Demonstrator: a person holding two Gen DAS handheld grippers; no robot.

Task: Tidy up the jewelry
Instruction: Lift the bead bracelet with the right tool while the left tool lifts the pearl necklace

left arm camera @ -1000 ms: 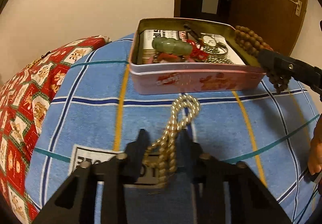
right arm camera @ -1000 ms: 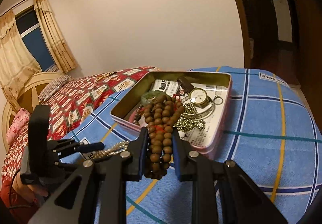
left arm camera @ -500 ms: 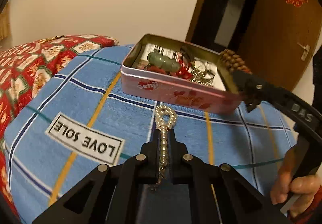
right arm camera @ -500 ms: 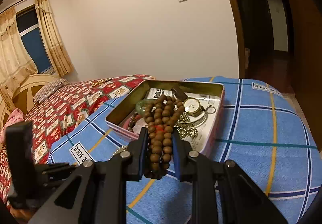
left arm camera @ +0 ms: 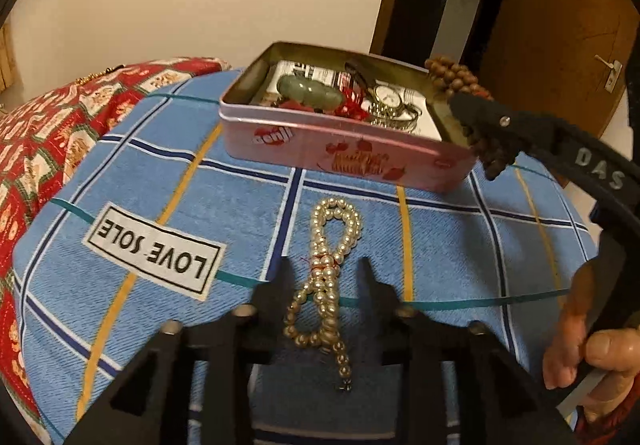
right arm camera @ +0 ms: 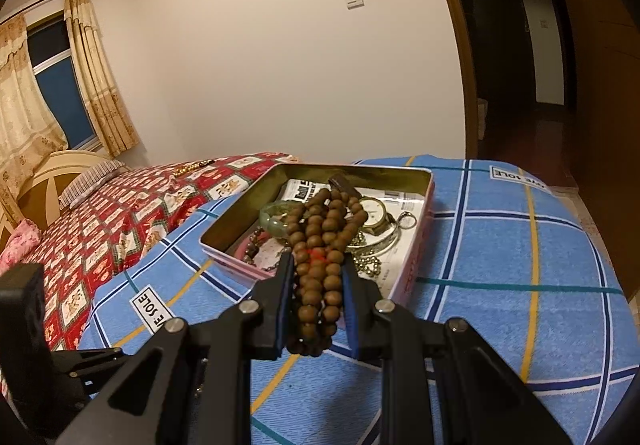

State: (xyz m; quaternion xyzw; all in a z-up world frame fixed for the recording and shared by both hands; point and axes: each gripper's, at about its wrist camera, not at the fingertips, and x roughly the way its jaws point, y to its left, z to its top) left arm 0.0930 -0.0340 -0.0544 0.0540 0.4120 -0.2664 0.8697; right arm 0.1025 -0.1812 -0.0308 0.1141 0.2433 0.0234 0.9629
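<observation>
A pearl bead necklace [left arm camera: 326, 281] lies on the blue checked blanket, between the spread jaws of my left gripper [left arm camera: 323, 273], which is open around it. A pink tin box [left arm camera: 344, 149] stands just beyond, holding a green jade bangle [left arm camera: 308, 91], a watch [left arm camera: 387, 98] and red pieces. My right gripper [right arm camera: 316, 269] is shut on a bunch of brown wooden beads [right arm camera: 320, 269] and holds it over the tin's near edge [right arm camera: 408, 277]. In the left wrist view the right gripper [left arm camera: 480, 125] hangs the wooden beads [left arm camera: 456, 79] at the tin's right corner.
The blue blanket [left arm camera: 200, 173] with a "LOVE SOLE" label [left arm camera: 154, 251] covers the surface. A red patterned bedspread [right arm camera: 100, 229] lies to the left. A wooden door [left arm camera: 560, 25] and a dark doorway stand behind the tin. The left gripper shows low left in the right wrist view [right arm camera: 40, 357].
My left gripper was shut on the pearl necklace half a second ago; its jaws have opened and the necklace lies loose on the blanket. The right gripper still holds the wooden beads by the tin.
</observation>
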